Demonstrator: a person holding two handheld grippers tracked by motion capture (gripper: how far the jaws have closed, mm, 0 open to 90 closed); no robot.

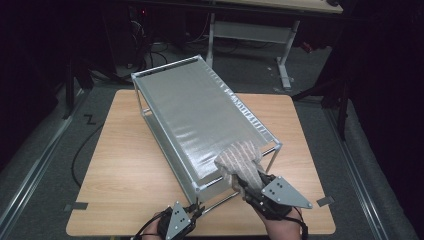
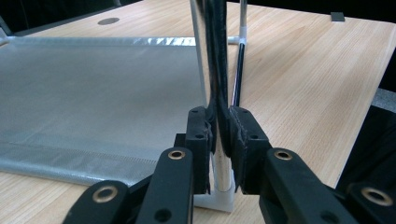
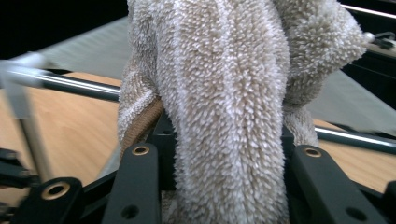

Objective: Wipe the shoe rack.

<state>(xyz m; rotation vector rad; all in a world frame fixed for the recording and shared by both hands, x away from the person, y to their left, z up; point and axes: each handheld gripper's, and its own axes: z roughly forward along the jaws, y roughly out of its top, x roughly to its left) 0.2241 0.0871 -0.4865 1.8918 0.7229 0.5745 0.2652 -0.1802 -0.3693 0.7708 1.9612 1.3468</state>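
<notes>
Holding: the left gripper (image 2: 219,140) is clenched on the upright corner post (image 2: 221,93) of the wire rack (image 1: 200,107), low down, just above the post's white foot (image 2: 219,198); the right gripper (image 3: 224,154) is grasping a beige towel (image 3: 224,93) bunched between its jaws.
Towel: in the high view the towel (image 1: 239,157) lies ahead of the right gripper (image 1: 250,187), draped over the rack's near right corner and touching the top shelf.
Rack: a two-tier frame with silvery mesh shelves, set slantwise on the bench (image 1: 130,165); beyond the left gripper's jaws the lower shelf (image 2: 93,102) stretches away to the left with nothing lying on it.
Left gripper place: at the rack's near corner, close to the bench's front edge (image 1: 182,220).
Bench: pale wood grain; bare wood lies to the left of the left gripper and to the right of the right gripper.
Room: dark; grey floor around the bench, a second desk frame (image 1: 285,50) well beyond the rack, cables on the floor at far left.
Edges: both grippers sit near the front edge; the rack's far end reaches about to the back edge.
</notes>
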